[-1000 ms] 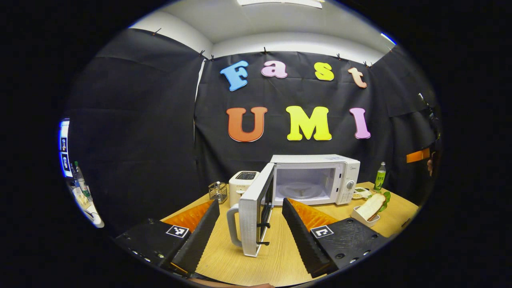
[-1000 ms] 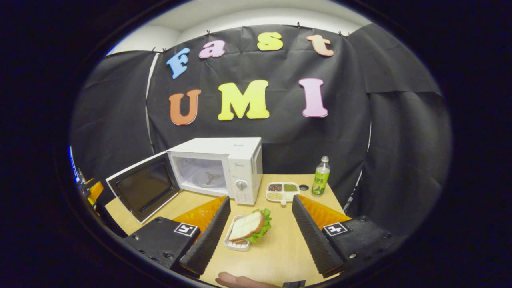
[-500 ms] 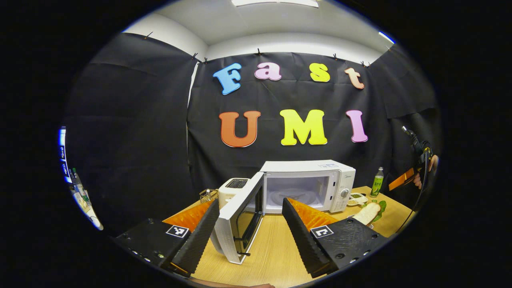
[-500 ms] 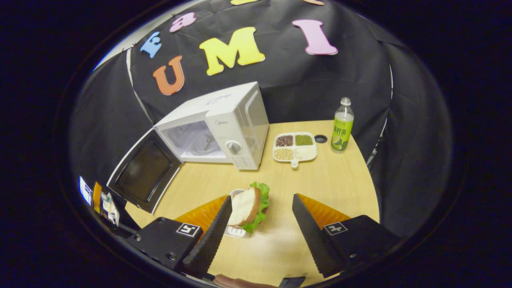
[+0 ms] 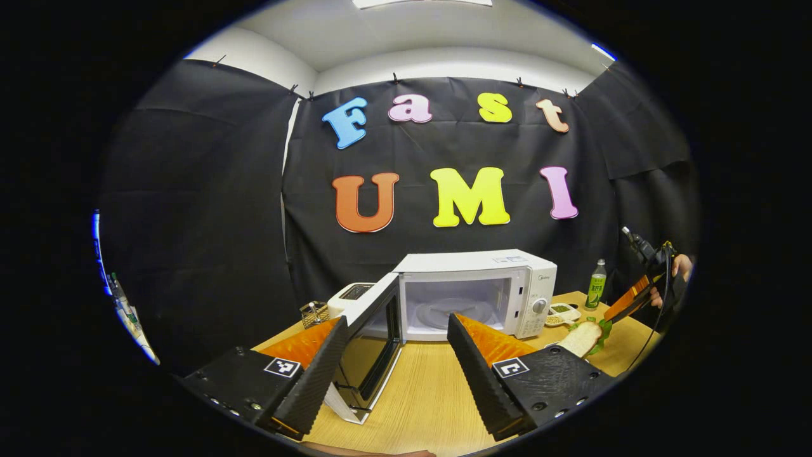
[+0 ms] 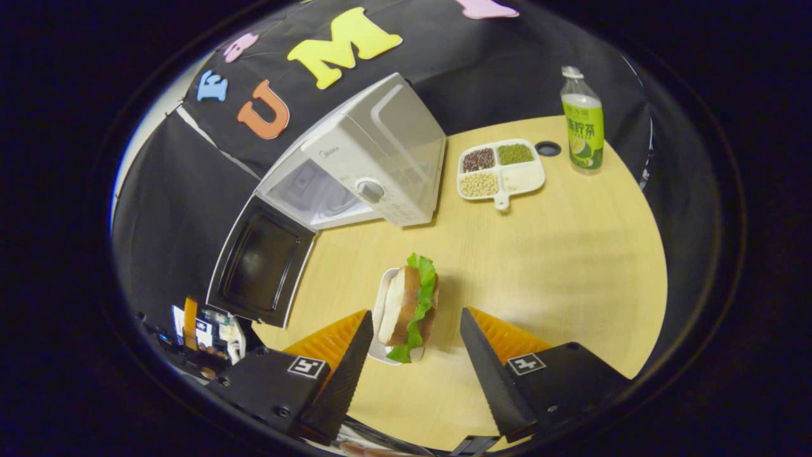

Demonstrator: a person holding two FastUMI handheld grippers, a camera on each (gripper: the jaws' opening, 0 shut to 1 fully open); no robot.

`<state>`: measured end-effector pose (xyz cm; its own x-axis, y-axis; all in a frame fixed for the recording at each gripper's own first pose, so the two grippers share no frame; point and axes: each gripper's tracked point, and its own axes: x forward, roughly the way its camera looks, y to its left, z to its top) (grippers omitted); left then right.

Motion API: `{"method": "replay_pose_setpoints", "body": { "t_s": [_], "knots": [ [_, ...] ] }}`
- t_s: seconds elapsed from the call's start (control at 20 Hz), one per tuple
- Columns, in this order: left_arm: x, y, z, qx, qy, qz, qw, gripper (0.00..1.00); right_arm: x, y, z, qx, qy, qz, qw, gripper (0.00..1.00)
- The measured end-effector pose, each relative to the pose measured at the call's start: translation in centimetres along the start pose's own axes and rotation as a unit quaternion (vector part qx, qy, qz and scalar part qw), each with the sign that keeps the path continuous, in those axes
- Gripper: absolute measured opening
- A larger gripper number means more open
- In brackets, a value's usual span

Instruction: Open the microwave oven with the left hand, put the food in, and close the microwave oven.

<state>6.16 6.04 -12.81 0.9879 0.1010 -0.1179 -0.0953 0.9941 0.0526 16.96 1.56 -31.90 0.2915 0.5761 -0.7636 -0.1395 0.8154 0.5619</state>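
Microwave (image 6: 371, 171) door (image 6: 260, 270) stood open; right gripper (image 6: 415, 355), spread wide, straddled the sandwich (image 6: 409, 304) before it. Left gripper (image 5: 396, 365) gaped empty. Loading and closing remained.

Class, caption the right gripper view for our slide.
Open right gripper poised above the sandwich; microwave door open.

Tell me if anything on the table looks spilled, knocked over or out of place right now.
Nothing stands out. The microwave door hangs open, as the task needs. The sandwich sits in its small dish between the open right gripper fingers, the divided snack tray lies flat with its contents in place, and the bottle stands upright.
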Motion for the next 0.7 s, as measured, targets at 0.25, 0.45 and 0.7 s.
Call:
{"method": "replay_pose_setpoints", "body": {
  "t_s": [0.25,0.45,0.7],
  "knots": [
    [-0.1,-0.1,-1.0,0.009,0.014,0.004,1.0,0.94,2.9,0.8,-0.9,0.059,0.054,0.068,0.994,0.74],
    [-0.6,0.7,-1.1,-0.001,0.016,0.003,1.0,0.92,1.7,1.1,-0.4,0.062,0.033,0.054,0.996,0.24],
    [-1.5,2.7,-1.4,-0.019,0.012,0.001,1.0,0.92,-1.8,4.7,-0.1,0.015,-0.016,0.027,0.999,0.32]
  ]
}}
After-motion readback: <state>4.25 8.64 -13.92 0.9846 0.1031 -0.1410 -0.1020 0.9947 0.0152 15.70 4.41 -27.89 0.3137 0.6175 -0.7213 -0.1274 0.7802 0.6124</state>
